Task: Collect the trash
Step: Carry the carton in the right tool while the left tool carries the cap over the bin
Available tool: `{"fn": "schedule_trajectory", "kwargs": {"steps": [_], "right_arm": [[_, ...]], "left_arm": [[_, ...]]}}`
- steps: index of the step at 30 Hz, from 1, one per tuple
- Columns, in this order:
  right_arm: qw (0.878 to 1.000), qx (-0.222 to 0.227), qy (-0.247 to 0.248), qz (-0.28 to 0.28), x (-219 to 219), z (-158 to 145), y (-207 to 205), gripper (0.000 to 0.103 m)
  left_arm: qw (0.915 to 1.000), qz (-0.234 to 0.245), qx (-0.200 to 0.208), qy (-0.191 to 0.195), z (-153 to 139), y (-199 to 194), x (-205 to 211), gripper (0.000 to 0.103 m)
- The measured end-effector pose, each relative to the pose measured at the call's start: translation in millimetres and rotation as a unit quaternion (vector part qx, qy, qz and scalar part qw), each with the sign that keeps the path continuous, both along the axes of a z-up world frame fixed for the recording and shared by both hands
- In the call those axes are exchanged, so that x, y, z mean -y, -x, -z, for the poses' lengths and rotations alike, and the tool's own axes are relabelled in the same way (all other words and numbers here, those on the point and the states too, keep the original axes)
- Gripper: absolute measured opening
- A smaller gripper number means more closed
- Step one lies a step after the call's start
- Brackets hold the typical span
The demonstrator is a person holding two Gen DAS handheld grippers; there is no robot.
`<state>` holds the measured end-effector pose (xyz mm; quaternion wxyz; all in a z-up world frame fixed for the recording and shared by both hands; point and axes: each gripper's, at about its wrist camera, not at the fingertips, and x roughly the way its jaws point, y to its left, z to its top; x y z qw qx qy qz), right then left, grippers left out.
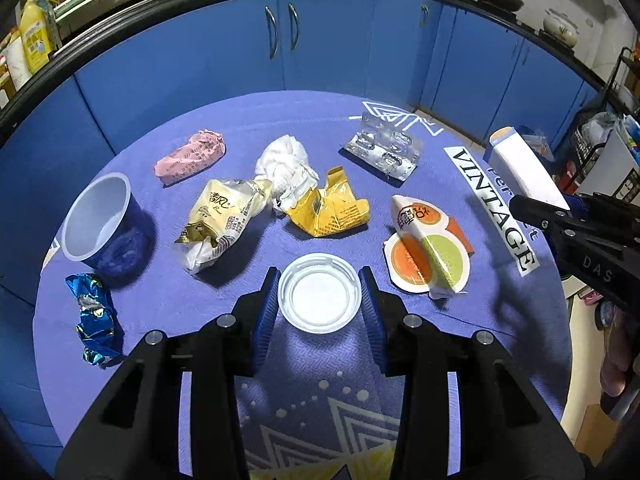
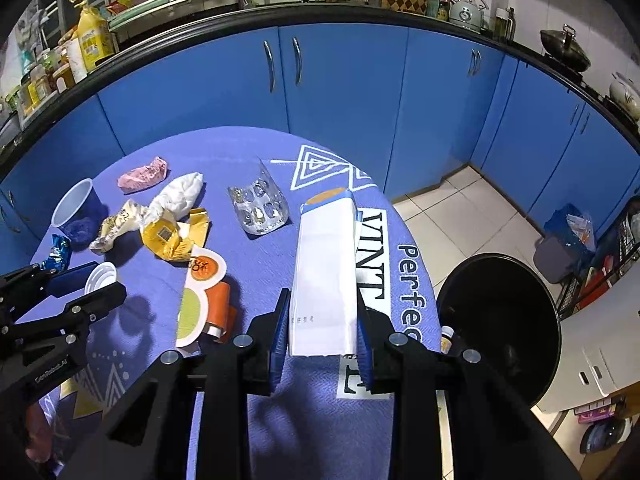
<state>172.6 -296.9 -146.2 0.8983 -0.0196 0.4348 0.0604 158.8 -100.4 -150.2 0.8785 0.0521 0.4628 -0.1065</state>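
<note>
On the round blue-clothed table, going left to right in the left wrist view: a crumpled blue foil wrapper at eight o'clock, a blue cup just above it at nine, a pink wrapper toward eleven, a cream snack bag and a wad of white tissue near the centre, a torn yellow packet, an empty blister pack at one o'clock, and an orange-and-green flattened carton at three. The left gripper has its pads pinching a white plastic lid at six o'clock; the right gripper pinches the near end of a white and blue box, which points away toward twelve. Both pieces look gripped and just clear of the cloth, so the pick-up step seems done. Next, I judge, each must be carried to the black bin, on the floor at three o'clock of the right wrist view, and dropped without brushing the table edge.
</note>
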Motion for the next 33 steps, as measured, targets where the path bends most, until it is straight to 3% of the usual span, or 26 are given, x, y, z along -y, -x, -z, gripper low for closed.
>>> {"fn": "schedule_trajectory", "kwargs": {"steps": [11,19,33], "right_arm": [[1.000,0.012,0.005,0.011,23,-12,12,0.028],[0.999,0.019,0.010,0.046,62,-19,19,0.028],[0.995,0.036,0.012,0.094,126,-31,17,0.028]], "left_arm": [[0.9998,0.013,0.017,0.001,-22,-8,28,0.041],[0.9981,0.049,0.038,0.003,-42,-18,75,0.041],[0.9929,0.107,0.051,-0.009,-53,-27,150,0.041]]}}
